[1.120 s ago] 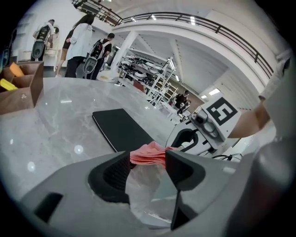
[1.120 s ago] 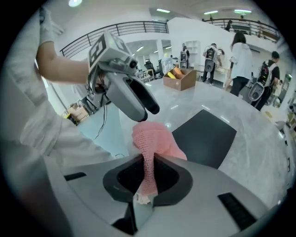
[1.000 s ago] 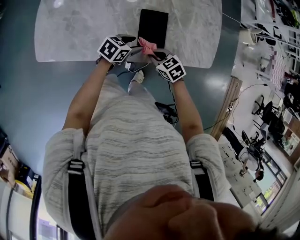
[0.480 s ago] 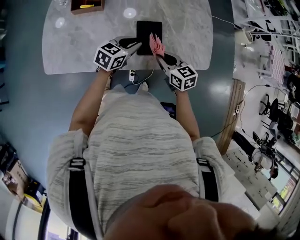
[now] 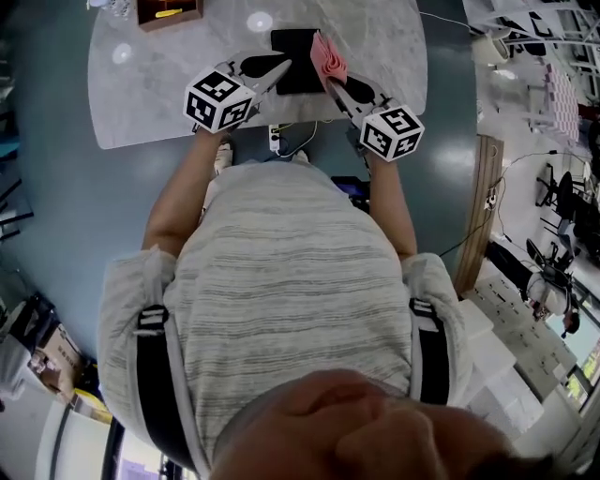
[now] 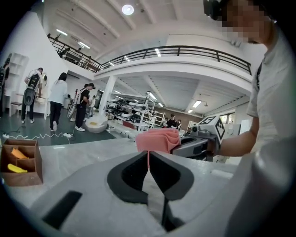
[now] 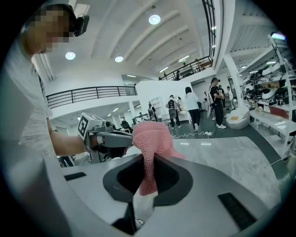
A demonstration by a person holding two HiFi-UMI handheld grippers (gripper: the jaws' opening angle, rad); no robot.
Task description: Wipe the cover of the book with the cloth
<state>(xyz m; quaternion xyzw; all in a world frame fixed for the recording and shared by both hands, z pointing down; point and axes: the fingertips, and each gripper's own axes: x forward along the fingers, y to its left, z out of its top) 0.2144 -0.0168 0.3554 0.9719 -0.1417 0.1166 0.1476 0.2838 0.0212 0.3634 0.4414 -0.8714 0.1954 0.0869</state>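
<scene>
The pale marbled table [image 5: 150, 89] carries a black book [image 5: 298, 47] and a brown box [image 5: 190, 19] (near its far-left corner).

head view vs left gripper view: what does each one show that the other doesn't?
Head view only: the black book, with the left gripper tip at its left edge, and the wearer's striped shirt.
Left gripper view only: that gripper's jaws, together with nothing visibly between them, and people standing in the hall behind.
Both: the pink cloth clamped in the right gripper, the marble table and the brown box on it.
</scene>
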